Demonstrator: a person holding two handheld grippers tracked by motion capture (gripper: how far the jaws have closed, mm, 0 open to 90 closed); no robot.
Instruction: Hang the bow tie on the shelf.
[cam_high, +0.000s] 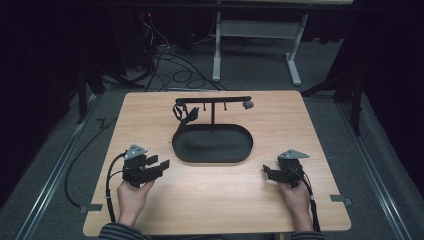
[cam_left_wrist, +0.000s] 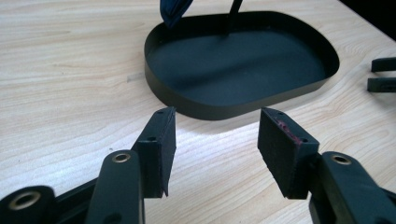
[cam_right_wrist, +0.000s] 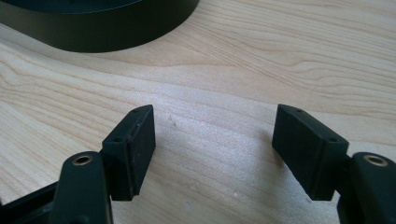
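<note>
Stand with tray: a black oval tray at the centre of the high view, on a light wooden table. A thin post rises from its far edge to a crossbar in the upper middle of the frame.

Hidden or unclear: a dark strap-like item hangs from the bar's left end; its kind is hard to make out. A small grey piece sits at the bar's right end, too small to identify. In the left gripper view the post and the hanging item are cut off at the top edge; in the right gripper view the tray's wall is cropped at upper left.

Tray: matte black, low upright wall, flat floor.

Left gripper — lower left, jaws spread, nothing between them, pointing at the tray. Right gripper — lower right, jaws spread wide over bare wood.
</note>
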